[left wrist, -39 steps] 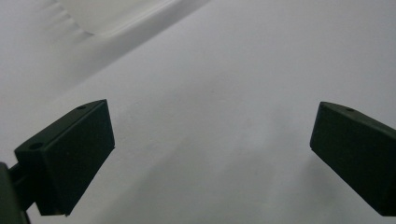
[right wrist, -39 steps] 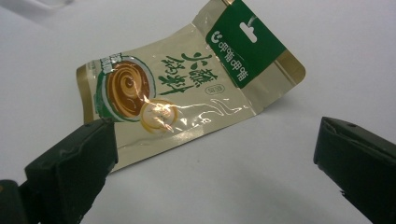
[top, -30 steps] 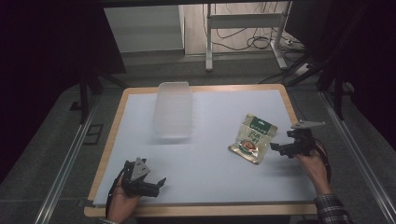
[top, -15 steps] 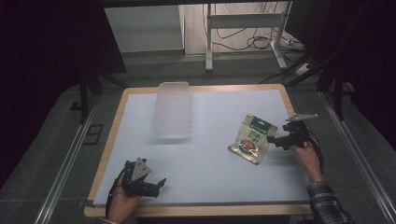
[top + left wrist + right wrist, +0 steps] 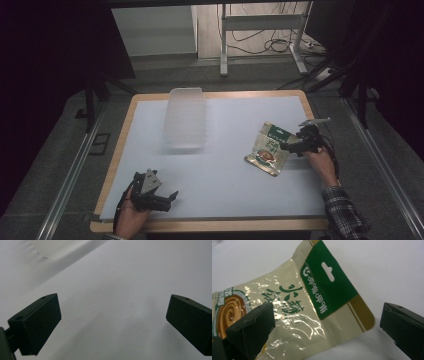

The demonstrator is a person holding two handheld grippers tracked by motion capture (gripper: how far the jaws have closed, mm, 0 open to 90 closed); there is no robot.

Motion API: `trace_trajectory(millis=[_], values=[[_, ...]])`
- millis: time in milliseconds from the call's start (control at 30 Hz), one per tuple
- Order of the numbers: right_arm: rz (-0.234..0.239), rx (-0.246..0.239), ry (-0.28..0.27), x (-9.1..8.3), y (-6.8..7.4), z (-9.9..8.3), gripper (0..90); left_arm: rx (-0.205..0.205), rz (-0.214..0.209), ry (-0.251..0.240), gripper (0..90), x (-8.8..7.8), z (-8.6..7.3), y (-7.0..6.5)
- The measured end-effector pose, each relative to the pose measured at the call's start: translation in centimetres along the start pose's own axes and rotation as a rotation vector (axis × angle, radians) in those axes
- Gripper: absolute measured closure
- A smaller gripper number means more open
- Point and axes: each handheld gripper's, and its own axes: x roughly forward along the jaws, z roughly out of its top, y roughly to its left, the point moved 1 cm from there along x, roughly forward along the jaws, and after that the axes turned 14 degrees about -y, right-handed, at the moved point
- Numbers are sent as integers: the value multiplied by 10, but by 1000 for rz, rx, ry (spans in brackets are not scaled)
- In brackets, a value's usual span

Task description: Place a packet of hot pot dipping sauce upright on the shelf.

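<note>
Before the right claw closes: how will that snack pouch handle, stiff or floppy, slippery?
The snack pouch is probably floppy: its film is crinkled and it lies nearly flat. Likely light for its size, so a push may slide it across the white table. The glossy, glaring surface suggests it is slippery; the flat green header looks the firmer spot for the open right claw.

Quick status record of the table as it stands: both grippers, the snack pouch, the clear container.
left gripper: open, low over bare table, near front left edge
right gripper: open, jaws either side of the pouch's green top end
snack pouch: lying flat, right of centre, not gripped
clear container: far left-centre, apart from both grippers
</note>
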Motion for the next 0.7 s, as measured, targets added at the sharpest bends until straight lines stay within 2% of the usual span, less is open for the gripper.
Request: trace_trajectory(millis=[200,267,500,700], values=[[41,10,-4,2,6,5,9,0,-1,1,0,0,0,0],[60,10,-5,4,11,8,10,2,-2,1,0,0,0,-1],[61,-47,53,13,19,12,34,3,-2,1,0,1,0,-1],[79,-47,85,18,21,14,49,8,-3,5,0,1,0,-1]])
